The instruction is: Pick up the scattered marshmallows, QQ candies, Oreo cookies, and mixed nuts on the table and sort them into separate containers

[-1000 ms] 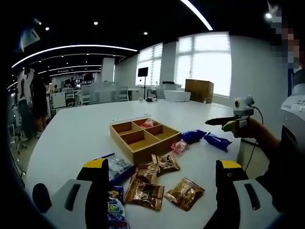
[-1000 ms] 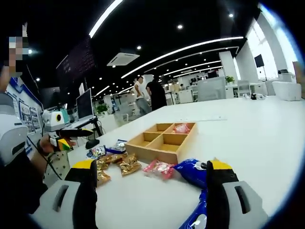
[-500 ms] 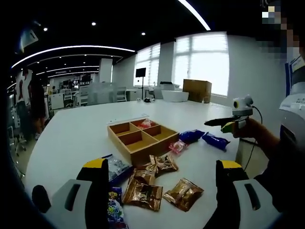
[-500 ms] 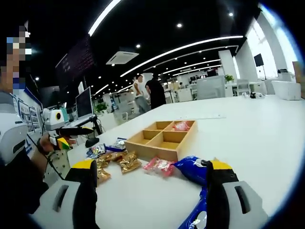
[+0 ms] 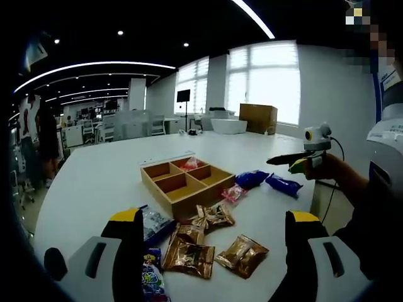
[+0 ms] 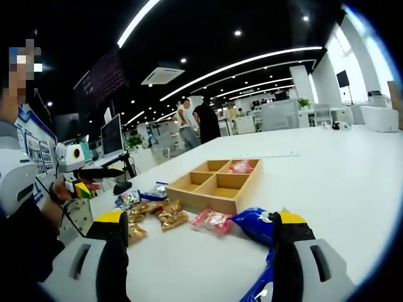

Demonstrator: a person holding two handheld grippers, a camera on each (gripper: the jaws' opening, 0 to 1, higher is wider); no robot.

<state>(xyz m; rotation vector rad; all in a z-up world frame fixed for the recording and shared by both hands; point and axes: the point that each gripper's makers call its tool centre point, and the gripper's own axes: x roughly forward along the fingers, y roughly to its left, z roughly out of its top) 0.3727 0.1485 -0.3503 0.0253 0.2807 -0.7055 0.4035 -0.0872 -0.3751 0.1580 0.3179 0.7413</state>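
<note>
— Nothing much shifts since a second ago: both views drift a touch, the packets stay put. Our left tool [image 5: 211,236] hangs above the tabletop [image 5: 94,176] with its jaws spread wide and nothing between them; our right tool [image 6: 195,236] is the same, parted and bare.

— What lies closest?

— Under the left tool, the brown foil packets [image 5: 242,255], likely the nuts, with a printed candy packet [image 5: 151,277] by the left jaw. At the right tool, blue packets [image 6: 255,223] just beside the right jaw, then a pink packet [image 6: 211,220].

— How will they handle?

— We judge them light, crinkly and slippery; the cookies may crack. We take each across its flat middle or by a sealed edge, gently.

— And the target?

— The wooden tray [image 5: 182,182] sits beyond, one pink packet already in a far compartment.
</note>
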